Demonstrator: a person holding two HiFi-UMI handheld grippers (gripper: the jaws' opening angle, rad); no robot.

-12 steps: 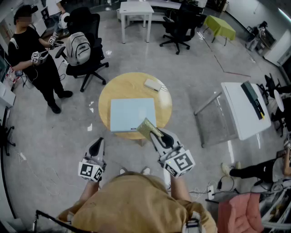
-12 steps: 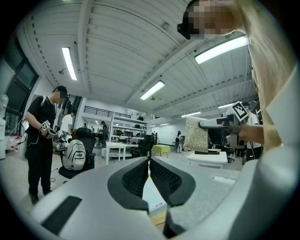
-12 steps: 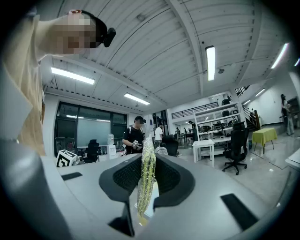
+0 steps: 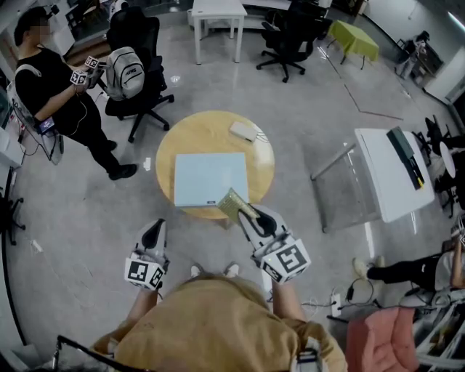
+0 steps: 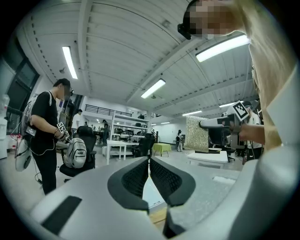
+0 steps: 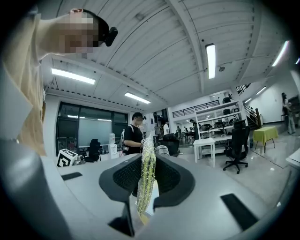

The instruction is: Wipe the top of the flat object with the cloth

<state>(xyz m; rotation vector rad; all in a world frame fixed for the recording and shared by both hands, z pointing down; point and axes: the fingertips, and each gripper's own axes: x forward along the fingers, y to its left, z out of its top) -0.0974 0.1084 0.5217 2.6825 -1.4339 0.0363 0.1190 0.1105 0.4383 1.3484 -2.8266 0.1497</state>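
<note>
A pale blue flat board [image 4: 211,178] lies on the round wooden table [image 4: 190,136]. My right gripper [image 4: 245,213] is shut on a yellow-green cloth [image 4: 234,203], which hangs over the board's near right corner. In the right gripper view the cloth [image 6: 146,180] stands edge-on between the jaws. My left gripper [image 4: 154,231] hangs to the left of the table's near edge, its jaws together with nothing between them. In the left gripper view the left gripper [image 5: 149,174] points toward the board [image 5: 152,193], seen just past the tips.
A small white box [image 4: 243,131] lies at the table's far right. A person in black [image 4: 54,94] stands at the far left beside an office chair with a backpack [image 4: 125,73]. A white table [image 4: 216,13] is at the back, a white cabinet [image 4: 389,174] to the right.
Both grippers have stayed put, the cloth still in the right one. The person in black at the left has stepped and raised the hands higher.
</note>
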